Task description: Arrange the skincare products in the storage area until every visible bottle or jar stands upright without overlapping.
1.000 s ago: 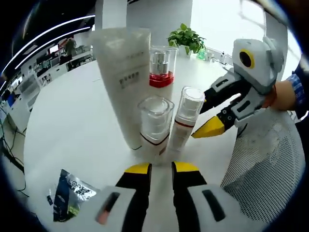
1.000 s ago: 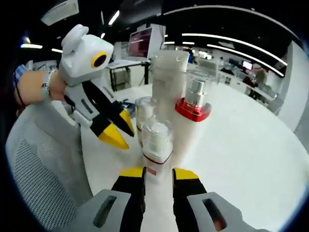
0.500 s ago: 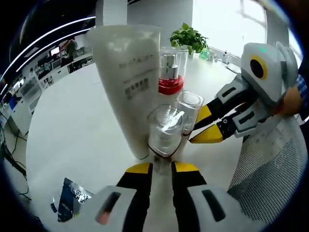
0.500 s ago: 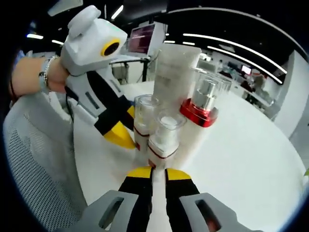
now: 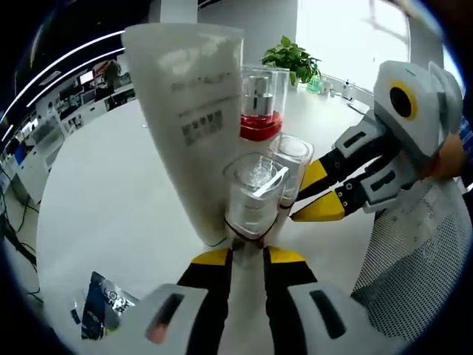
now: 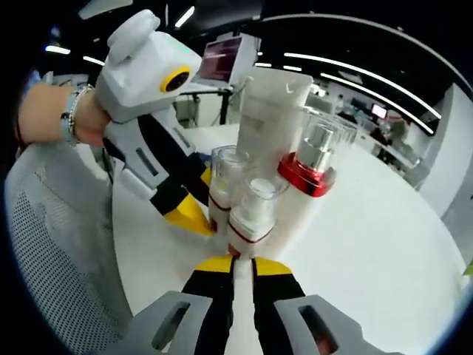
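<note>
Gripping a small clear-capped bottle (image 5: 255, 196) low between narrowed yellow tips, the left gripper (image 5: 247, 257) stands upright; the right gripper (image 6: 236, 265) pinches its neighbour bottle (image 6: 251, 214), both beside the tall white tube (image 5: 194, 118).

Opposed close views, shared bottle cluster (image 5: 255, 188)

Left gripper (image 5: 247, 257): jaws nearly closed, a narrow gap kept between the yellow tips.
Right gripper (image 6: 236, 264): jaws drawn almost together, tips close to touching.
Left hand (image 6: 55, 122): wrapped around the gripper body, a bracelet worn at the wrist.
</note>
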A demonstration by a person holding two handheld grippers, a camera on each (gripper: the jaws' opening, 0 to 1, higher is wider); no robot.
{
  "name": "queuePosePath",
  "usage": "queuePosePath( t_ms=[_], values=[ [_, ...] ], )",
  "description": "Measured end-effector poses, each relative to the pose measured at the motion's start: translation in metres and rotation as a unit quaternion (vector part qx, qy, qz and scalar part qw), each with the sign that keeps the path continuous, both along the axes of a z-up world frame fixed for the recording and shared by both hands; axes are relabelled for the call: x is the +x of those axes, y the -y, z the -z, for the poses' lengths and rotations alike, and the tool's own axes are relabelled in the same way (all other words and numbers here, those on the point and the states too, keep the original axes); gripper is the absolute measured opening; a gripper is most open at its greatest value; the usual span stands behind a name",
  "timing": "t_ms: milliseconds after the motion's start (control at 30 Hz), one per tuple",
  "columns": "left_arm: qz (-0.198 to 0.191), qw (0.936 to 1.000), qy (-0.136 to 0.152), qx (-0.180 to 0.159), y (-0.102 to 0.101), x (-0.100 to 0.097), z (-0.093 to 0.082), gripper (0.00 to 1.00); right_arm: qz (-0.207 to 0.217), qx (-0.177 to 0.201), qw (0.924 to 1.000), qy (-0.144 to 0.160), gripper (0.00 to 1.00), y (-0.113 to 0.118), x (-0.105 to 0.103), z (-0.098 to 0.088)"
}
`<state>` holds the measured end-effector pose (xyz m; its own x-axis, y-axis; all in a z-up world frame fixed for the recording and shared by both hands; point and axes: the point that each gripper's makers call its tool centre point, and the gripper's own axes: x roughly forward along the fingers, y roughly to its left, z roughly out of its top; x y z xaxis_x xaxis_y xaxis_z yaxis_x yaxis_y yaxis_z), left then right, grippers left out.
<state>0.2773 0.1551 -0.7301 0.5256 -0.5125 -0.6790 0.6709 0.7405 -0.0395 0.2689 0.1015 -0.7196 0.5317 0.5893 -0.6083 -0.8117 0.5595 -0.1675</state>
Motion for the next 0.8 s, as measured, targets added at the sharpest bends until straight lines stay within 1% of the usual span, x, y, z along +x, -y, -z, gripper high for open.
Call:
queuePosePath(
  t_ms=[300,467,533,600,633,667,733,767,800],
  values=[
    [0.003,1.0000,0.000,0.004,0.002,-0.002,0.001,0.23,-0.002,-0.006,1.0000,0.005,0.03,0.002,0.001,0.000],
    [-0.006,1.0000,0.000,0.004,-0.009,-0.006,-0.003,0.23,0.011,0.004,0.9999,-0.006,0.00,0.009,0.005,-0.002],
    [-0.013,0.9999,0.003,0.003,-0.014,-0.007,-0.006,0.23,0.017,0.007,0.9998,-0.002,0.00,0.013,0.007,-0.005],
    [-0.017,0.9998,0.005,0.004,-0.018,-0.010,-0.009,0.23,0.020,0.016,0.9996,-0.013,0.00,0.015,0.005,-0.007],
    [-0.021,0.9997,0.008,0.006,-0.022,-0.011,-0.011,0.23,0.018,0.029,0.9991,-0.024,0.00,0.014,0.001,-0.009],
    [-0.025,0.9996,0.011,0.009,-0.025,-0.011,-0.013,0.23,0.014,0.035,0.9989,-0.028,0.00,0.013,-0.002,-0.010],
    [-0.033,0.9991,0.020,0.014,-0.033,-0.009,-0.018,0.23,0.001,0.056,0.9975,-0.044,0.00,0.006,-0.010,-0.013],
    [-0.039,0.9989,0.024,0.014,-0.038,-0.007,-0.021,0.23,-0.005,0.067,0.9960,-0.059,0.00,0.000,-0.016,-0.013],
    [-0.046,0.9985,0.026,0.013,-0.043,-0.006,-0.024,0.24,-0.004,0.071,0.9954,-0.064,0.00,-0.002,-0.018,-0.013]
  ],
)
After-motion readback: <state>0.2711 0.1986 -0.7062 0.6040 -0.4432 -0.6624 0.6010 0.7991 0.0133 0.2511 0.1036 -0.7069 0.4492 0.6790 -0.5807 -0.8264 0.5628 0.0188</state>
